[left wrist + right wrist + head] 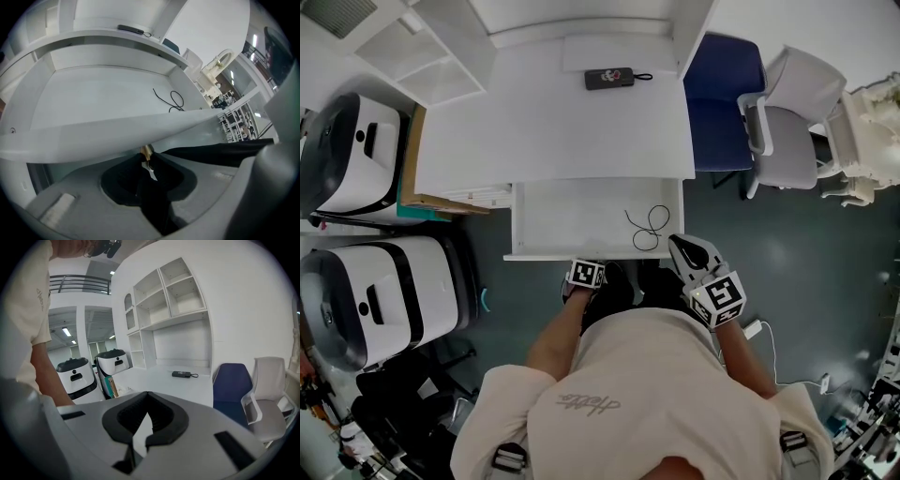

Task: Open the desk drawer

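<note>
- Desk drawer [572,220] at the centre of the head view, standing out from under the white desk [553,122], open toward the person.
- Inside, toward the drawer's right end, a looped black cord [647,228].
- Left gripper [586,272] at the middle of the drawer's front edge, jaws pinched together on a small brass-coloured knob [146,151] just under the front panel.
- Right gripper [682,251] just to the right, by the drawer's front right corner. Contact with the drawer not clear. Jaws closed with nothing between them, aimed across the desk top.
- Upper centre of the head view, on the desk top: a black device [609,78] with a short strap.
- Upper right: a blue chair [722,94] with a grey chair [797,127] beside it.
- Left edge: two white-and-black machines [366,300].
</note>
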Tool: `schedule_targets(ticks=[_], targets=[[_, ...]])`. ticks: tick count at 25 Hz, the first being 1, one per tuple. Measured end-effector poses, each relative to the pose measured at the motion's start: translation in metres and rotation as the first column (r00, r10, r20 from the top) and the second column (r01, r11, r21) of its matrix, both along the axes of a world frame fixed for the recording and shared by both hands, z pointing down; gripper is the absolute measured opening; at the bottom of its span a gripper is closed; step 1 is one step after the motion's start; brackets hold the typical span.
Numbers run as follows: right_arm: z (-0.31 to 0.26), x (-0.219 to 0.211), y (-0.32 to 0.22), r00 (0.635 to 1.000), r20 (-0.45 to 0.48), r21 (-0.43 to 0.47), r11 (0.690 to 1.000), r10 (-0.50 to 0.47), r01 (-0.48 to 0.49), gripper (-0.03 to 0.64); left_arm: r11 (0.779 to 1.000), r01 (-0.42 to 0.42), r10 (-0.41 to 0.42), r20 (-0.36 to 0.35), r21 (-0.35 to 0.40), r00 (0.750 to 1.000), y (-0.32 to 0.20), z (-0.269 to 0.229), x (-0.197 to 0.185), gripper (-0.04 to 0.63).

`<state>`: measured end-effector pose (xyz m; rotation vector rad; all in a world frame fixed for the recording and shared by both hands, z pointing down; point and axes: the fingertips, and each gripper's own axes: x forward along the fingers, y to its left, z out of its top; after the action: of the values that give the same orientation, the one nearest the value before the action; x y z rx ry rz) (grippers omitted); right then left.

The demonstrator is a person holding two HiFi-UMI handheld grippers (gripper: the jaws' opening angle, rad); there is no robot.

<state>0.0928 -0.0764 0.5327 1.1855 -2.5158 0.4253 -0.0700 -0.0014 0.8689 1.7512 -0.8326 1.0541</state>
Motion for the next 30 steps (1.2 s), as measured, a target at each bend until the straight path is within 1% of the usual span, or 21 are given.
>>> schedule_targets(ticks=[6,9,11,14,16,19,22,24,26,30], targets=[[-0.005,0.011,-0.003,0.999,0.021,0.017,0.999,-0.043,0.043,0.002,1.0,0.017,-0.017,0.029,0.011,0.999,0.007,-0.002,0.001,0.078],[-0.012,0.018,-0.007,0.997,0.032,0.04,0.997,-0.071,0.07,0.002,0.999,0.015,-0.017,0.062,0.033,0.998,0.009,-0.005,-0.003,0.075],[-0.014,0.024,-0.009,0.996,0.045,0.046,0.996,-0.08,0.078,0.002,0.997,0.04,-0.045,0.078,0.059,0.996,0.012,-0.012,-0.007,0.021],[-0.012,0.035,-0.011,0.994,0.068,0.04,0.996,-0.084,0.081,0.002,0.988,0.11,-0.116,0.044,0.112,0.992,0.015,-0.032,-0.01,0.021],[-0.009,0.041,-0.011,0.993,0.08,0.033,0.996,-0.09,0.088,0.002,0.975,0.159,-0.164,0.019,0.157,0.986,0.013,-0.051,-0.012,0.021],[-0.005,0.046,-0.015,0.99,0.092,0.027,0.994,-0.106,0.104,0.002,0.944,0.237,-0.24,-0.014,0.23,0.971,0.005,-0.082,-0.019,0.021],[-0.003,0.047,-0.023,0.988,0.084,0.035,0.992,-0.128,0.125,0.002,0.899,0.295,-0.291,-0.062,0.323,0.955,-0.018,-0.123,-0.023,0.021],[-0.006,0.045,-0.028,0.987,0.075,0.045,0.989,-0.144,0.141,0.002,0.864,0.301,-0.289,-0.091,0.404,0.953,-0.039,-0.156,-0.024,0.02],[-0.012,0.042,-0.032,0.985,0.07,0.064,0.986,-0.157,0.152,0.002,0.828,0.292,-0.27,-0.117,0.479,0.956,-0.059,-0.192,-0.023,0.018],[-0.031,0.033,-0.043,0.984,0.073,0.119,0.981,-0.161,0.152,0.002,0.754,0.292,-0.228,-0.182,0.588,0.956,-0.089,-0.265,-0.016,0.018]])
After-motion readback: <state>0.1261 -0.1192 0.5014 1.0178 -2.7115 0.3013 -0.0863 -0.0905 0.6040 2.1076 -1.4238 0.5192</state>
